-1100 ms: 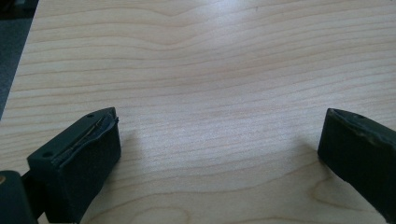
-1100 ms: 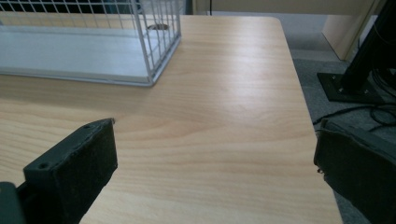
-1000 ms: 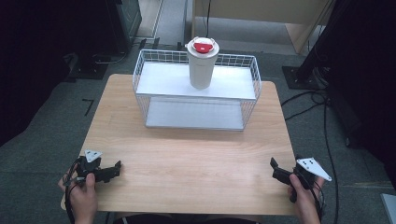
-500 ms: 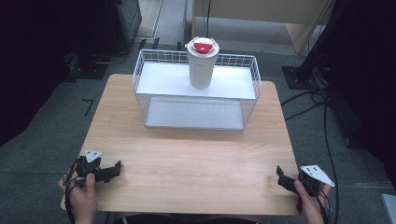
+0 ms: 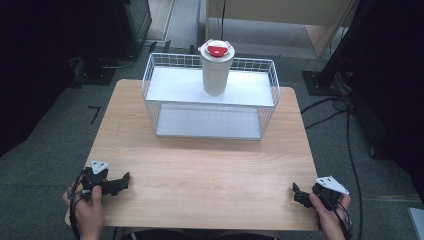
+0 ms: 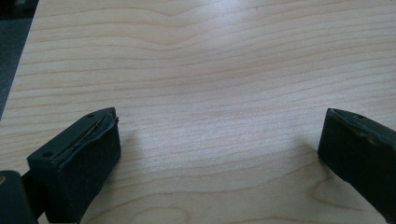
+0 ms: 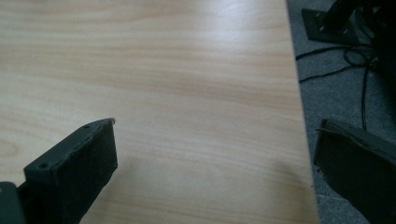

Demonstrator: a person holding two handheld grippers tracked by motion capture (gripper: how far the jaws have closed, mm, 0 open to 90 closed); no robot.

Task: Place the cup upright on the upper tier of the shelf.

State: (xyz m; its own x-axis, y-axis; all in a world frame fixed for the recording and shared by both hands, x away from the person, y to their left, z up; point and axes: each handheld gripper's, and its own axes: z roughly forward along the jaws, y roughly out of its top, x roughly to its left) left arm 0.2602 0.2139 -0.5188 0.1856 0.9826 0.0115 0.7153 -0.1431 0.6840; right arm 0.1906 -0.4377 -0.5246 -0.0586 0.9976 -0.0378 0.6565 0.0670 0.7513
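Observation:
A white tumbler (image 5: 215,75) with a red-centred lid (image 5: 218,50) stands upright on the raised white shelf of a white wire basket (image 5: 149,85) at the back of the wooden table (image 5: 210,165). My left gripper (image 5: 122,181) is held low over the table's near left corner, open and holding nothing. In the left gripper view its jaws (image 6: 219,123) are spread wide over bare wood. My right gripper (image 5: 296,192) hovers at the near right corner, also open and holding nothing. The right gripper view has its jaws (image 7: 215,128) straddling the table's right edge.
Grey carpet surrounds the table. Black cables (image 5: 345,130) and a black stand base (image 5: 320,80) lie on the floor to the right, and the cables (image 7: 345,60) also appear in the right gripper view. Dark equipment stands at the back left.
My right gripper has drawn back toward the table's near edge and slightly right. The left gripper, the tumbler and the basket have not moved.

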